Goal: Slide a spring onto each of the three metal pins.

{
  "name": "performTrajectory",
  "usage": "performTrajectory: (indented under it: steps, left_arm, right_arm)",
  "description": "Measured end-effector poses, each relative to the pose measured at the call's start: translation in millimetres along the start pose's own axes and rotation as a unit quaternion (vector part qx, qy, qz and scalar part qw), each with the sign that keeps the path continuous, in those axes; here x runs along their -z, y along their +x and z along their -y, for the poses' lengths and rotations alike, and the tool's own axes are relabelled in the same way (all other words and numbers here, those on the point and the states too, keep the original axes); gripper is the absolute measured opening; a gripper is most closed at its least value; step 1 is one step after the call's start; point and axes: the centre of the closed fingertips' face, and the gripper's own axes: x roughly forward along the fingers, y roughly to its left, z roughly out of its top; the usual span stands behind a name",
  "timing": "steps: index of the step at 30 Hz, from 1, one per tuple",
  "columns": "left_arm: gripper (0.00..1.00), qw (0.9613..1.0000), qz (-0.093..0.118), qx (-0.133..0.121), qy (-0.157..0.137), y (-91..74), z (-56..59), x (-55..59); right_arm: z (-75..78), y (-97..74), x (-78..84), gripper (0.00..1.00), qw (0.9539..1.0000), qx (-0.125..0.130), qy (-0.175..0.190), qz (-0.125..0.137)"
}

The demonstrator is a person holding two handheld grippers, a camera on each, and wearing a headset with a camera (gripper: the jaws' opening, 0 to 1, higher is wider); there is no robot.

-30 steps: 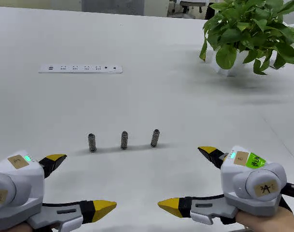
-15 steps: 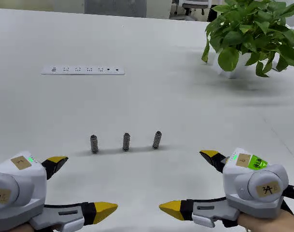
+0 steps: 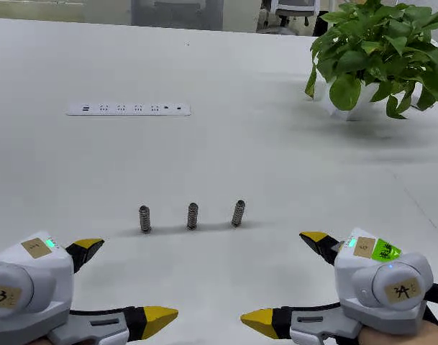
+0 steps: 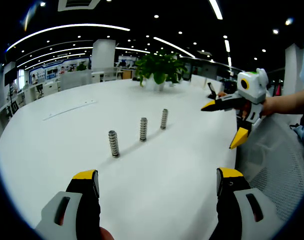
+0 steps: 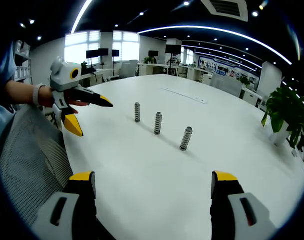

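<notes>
Holding your left gripper (image 3: 125, 280) and right gripper (image 3: 285, 277) spread wide and empty, you hover over the desk (image 3: 276, 165). Three springs (image 3: 193, 215) stand upright ahead.

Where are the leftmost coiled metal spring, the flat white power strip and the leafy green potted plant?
leftmost coiled metal spring (image 3: 144, 218): head view, mid-coil.
flat white power strip (image 3: 129, 109): head view, top face.
leafy green potted plant (image 3: 377, 43): head view, central leaves.

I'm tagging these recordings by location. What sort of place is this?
Most likely an open-plan office. There is a big white table with a socket strip and a potted plant on it. Long ceiling light strips run across a wide room in the gripper views.
</notes>
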Motion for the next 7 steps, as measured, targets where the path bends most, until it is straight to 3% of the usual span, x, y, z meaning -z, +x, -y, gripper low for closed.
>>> performTrajectory:
  steps: [7]
  left_arm:
    - [1.00,1.0000,-0.003,0.001,0.000,1.7,-2.5,5.1]
  right_arm:
    - [-0.2,0.2,0.3,0.98,1.0000,0.000,0.002,-0.002]
